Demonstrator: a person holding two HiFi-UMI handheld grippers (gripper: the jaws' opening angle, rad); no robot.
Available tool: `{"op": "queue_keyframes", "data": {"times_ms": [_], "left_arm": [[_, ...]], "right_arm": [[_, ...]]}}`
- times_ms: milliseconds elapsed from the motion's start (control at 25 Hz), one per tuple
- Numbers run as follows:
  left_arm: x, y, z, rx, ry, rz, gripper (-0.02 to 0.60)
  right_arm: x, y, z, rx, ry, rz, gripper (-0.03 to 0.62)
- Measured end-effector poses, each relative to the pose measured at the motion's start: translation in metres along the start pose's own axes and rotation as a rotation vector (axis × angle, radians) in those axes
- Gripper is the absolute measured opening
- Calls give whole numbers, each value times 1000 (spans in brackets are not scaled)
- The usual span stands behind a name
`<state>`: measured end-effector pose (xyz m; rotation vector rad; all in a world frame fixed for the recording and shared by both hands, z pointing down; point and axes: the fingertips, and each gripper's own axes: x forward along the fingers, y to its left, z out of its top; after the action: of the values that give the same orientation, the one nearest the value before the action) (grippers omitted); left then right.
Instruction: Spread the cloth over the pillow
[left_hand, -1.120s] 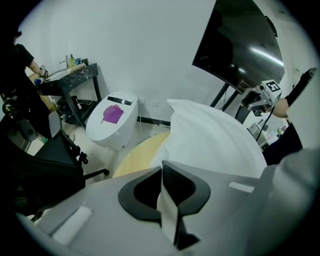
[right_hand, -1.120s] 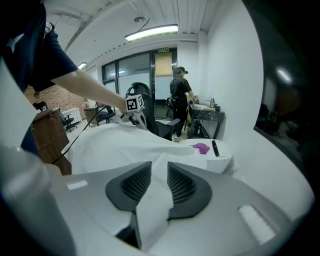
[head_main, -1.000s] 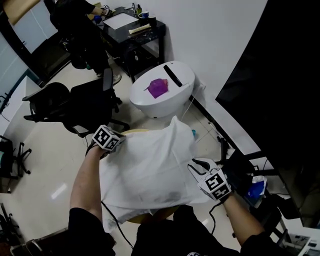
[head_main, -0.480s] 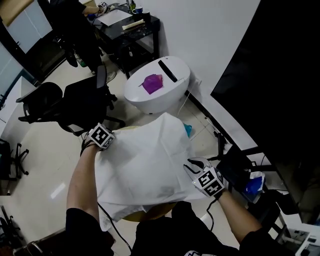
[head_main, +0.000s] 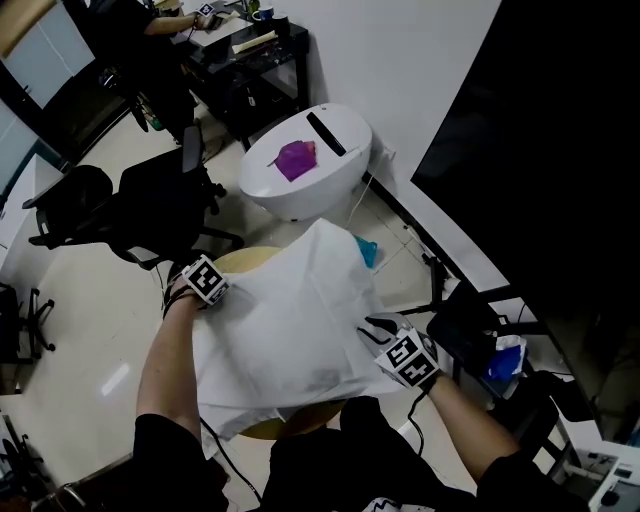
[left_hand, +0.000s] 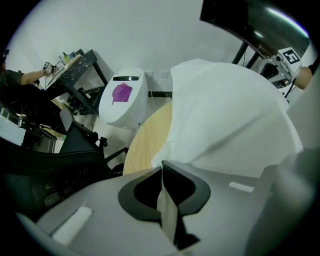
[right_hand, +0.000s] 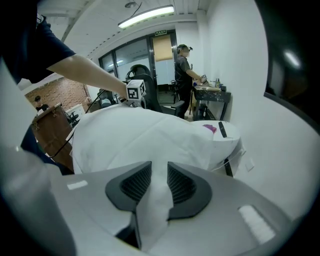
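Note:
A white cloth (head_main: 290, 330) hangs spread between both grippers above a round wooden table (head_main: 243, 261). It bulges in the middle, and no pillow shows from under it. My left gripper (head_main: 212, 296) is at the cloth's left edge and points down. In the left gripper view the left gripper (left_hand: 167, 197) is shut on a thin fold of the cloth (left_hand: 225, 115). My right gripper (head_main: 372, 326) is at the cloth's right edge. In the right gripper view the right gripper (right_hand: 159, 186) is shut on a thicker bunch of the cloth (right_hand: 140, 135).
A white oval pod (head_main: 305, 160) with a purple object (head_main: 294, 157) on top stands beyond the table. Black office chairs (head_main: 150, 200) are at the left, a black desk (head_main: 245, 60) at the back, dark gear (head_main: 470, 320) at the right. A person (right_hand: 182, 65) stands by the desk.
Both grippers have sunk with the cloth, which now lies lower over the table. More of the wooden tabletop shows at the cloth's far left.

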<state>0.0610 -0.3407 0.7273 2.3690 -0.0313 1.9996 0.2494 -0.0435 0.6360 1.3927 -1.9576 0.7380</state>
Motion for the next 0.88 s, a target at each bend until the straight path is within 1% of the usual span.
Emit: {"op": "queue_keyframes", "data": {"times_ms": [80,200,240,320,400,520,600,680,760,880], "left_arm": [[-2,-2,2,-1,2,7,0],[-9,2,6,-11,-25,30,0],[-13,4,7,-17,-36,45,14],[-21,8,6,-29,-62,81,66],[-33,10,6,-39,-93,118,94],[-63,10,9,-33,-144,203,115],[-92,7,17,-19,-199,276,134],[-124,0,22,-21,-255,347,156],[-157,-12,20,-33,-307,407,158],[-202,-42,8,-44,-378,473,158]], "right_arm": [[-4,-1,5,-1,-27,4,114],[-13,-3,13,0,-65,7,114],[-16,-3,14,-2,-73,10,114],[-21,-4,17,-8,-88,17,114],[-26,-7,20,-21,-101,23,114],[-33,-9,27,-51,-137,30,114],[-38,-9,33,-72,-179,37,114],[-43,-4,36,-90,-212,55,114],[-46,2,37,-113,-230,81,113],[-49,14,39,-144,-240,121,114]]}}
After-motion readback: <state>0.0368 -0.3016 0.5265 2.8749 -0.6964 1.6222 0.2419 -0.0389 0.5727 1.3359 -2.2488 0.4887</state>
